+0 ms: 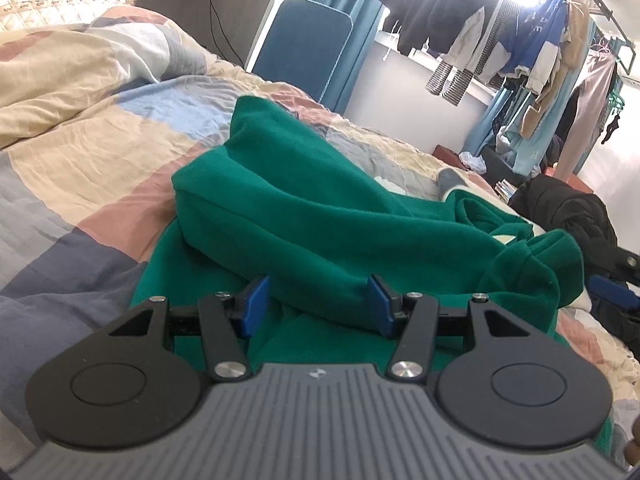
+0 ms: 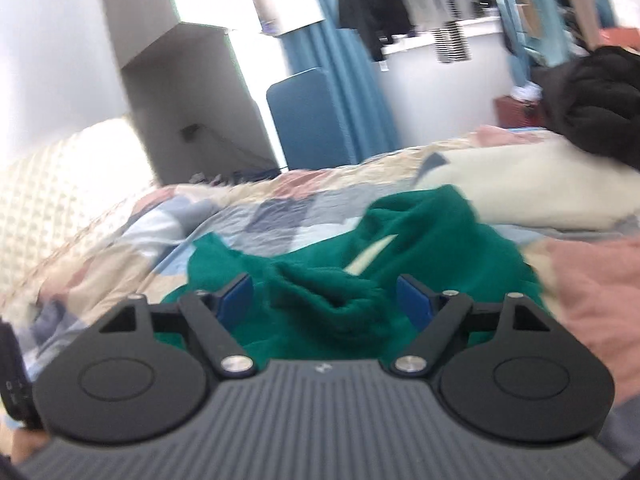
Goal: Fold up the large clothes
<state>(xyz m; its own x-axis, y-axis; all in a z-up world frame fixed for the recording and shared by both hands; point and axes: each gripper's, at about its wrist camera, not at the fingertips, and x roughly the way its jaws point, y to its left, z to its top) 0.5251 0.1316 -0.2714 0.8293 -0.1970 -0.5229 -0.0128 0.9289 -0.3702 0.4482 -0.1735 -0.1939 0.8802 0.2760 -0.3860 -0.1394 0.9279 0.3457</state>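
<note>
A large green garment (image 1: 320,216) lies crumpled on the patchwork bedspread (image 1: 100,152), with a folded bulge across the middle and a bunched part at the right. My left gripper (image 1: 318,304) is open, its blue pads either side of a fold of the green cloth, close above it. In the right wrist view the same green garment (image 2: 400,240) lies bunched on the bedspread (image 2: 248,216). My right gripper (image 2: 326,300) is open just above a rumpled green lump; nothing is pinched. This view is blurred.
A black jacket (image 1: 568,208) lies at the bed's right edge and also shows in the right wrist view (image 2: 600,104). A blue padded board (image 1: 300,44) leans by the curtain. Clothes hang on a rack (image 1: 520,40) by the window. A quilted headboard (image 2: 52,200) is at the left.
</note>
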